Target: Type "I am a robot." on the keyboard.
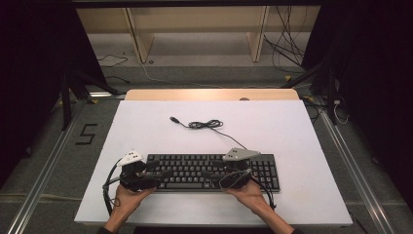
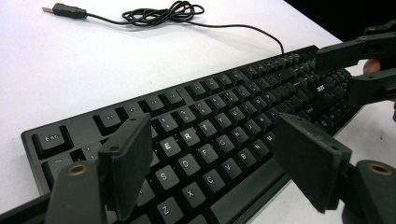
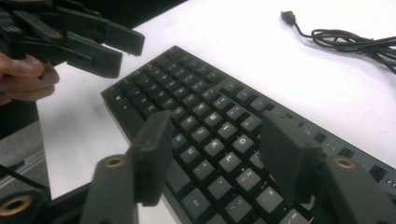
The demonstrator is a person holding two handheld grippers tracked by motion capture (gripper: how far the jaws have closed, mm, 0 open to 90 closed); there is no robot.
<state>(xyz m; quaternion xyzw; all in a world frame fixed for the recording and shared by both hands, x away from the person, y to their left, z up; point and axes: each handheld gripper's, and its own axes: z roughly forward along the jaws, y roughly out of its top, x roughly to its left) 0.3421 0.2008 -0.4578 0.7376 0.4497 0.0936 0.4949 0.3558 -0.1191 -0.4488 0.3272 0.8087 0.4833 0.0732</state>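
The keyboard (image 1: pixel 213 171) lies along the bench's (image 1: pixel 146 126) near edge; both grippers, left (image 1: pixel 155 178) and right (image 1: pixel 221 176), hover over it, fingers apart, bare bench beyond.

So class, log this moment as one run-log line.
left gripper: open, over keyboard | right gripper: open, over keyboard | USB cable: coiled behind, unplugged

left gripper (image 1: pixel 163 174): black body, white three-cornered plate on top, two flat black jaw pads (image 2: pixel 128 163) on angular arms.
right gripper (image 1: pixel 210 175): black body, grey three-cornered plate on top, same blocky black pads (image 3: pixel 152 156).
screws: a brass-coloured ring at the base of each jaw arm, behind the pad.
cables: a black cable loops out behind each gripper body.
left hand (image 1: pixel 125 197): bare, no glove.
right hand (image 1: pixel 253 194): bare; dark sleeve edge at the forearm.
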